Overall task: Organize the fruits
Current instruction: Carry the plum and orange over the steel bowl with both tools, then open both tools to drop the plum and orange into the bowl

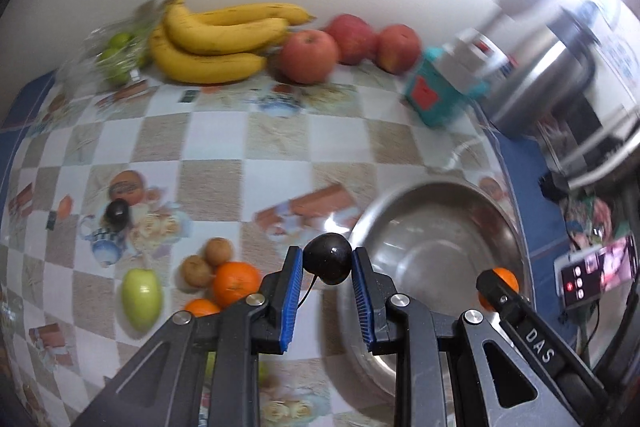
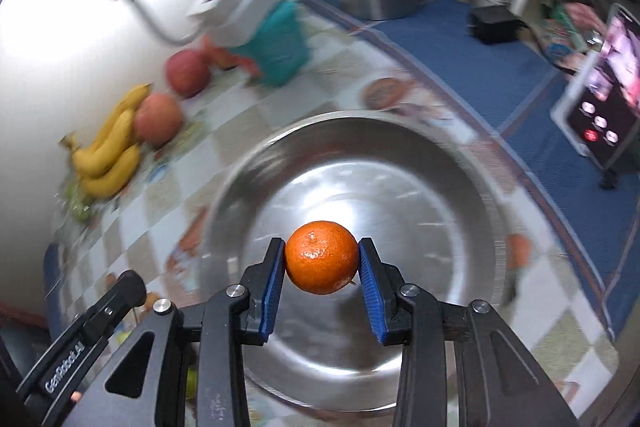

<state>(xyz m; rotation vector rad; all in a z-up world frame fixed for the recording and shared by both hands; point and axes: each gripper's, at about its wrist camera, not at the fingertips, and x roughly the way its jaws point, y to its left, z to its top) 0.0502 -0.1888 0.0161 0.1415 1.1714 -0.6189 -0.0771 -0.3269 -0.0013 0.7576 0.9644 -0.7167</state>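
Over the steel bowl point(image 2: 420, 187), right gripper point(image 2: 322, 264) clamped on a mandarin point(image 2: 322, 257), blue pads snug on both sides, fruit clear of the bowl floor. At the bowl's near rim, left gripper point(image 1: 327, 259) pinched tight on a dark plum point(image 1: 328, 258), stem dangling. On the checked cloth point(image 1: 208, 131): bananas point(image 1: 216, 43), red apples point(image 1: 308, 55), a green pear point(image 1: 142, 297), oranges point(image 1: 236, 283), another dark plum point(image 1: 117, 213).
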